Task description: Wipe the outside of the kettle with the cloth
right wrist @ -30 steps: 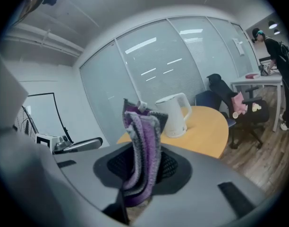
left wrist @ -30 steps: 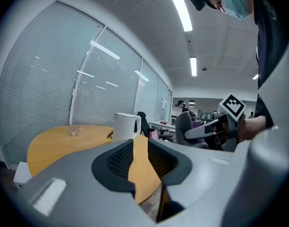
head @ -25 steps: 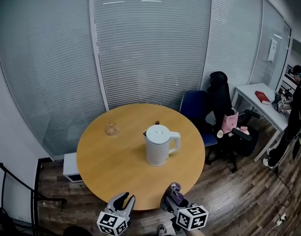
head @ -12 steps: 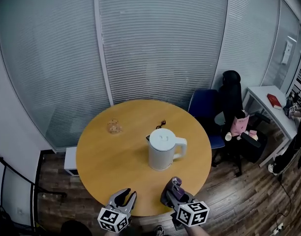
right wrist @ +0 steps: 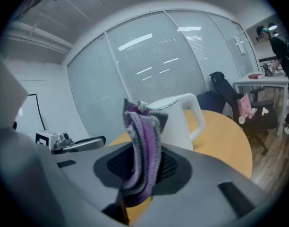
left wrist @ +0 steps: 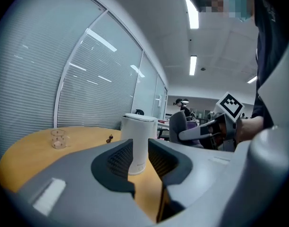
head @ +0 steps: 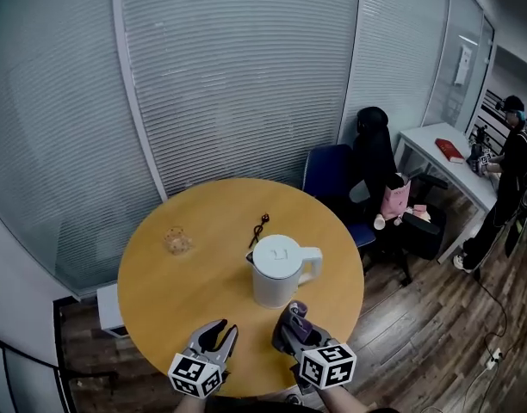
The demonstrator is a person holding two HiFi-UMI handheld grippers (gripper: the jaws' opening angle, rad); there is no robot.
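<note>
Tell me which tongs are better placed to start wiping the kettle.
Right. The right tongs grip the purple cloth and sit close to the kettle; the left tongs are open and empty.

The left gripper [head: 217, 335] and right gripper [head: 291, 318] are grey, each with 2 black ribbed pads [left wrist: 120, 159] and a black-and-white marker cube [head: 195, 375].

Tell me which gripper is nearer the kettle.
Right. The right gripper, shut on the cloth, is just short of the kettle on its near side; the left gripper, open and empty, sits farther back, left of it.
</note>
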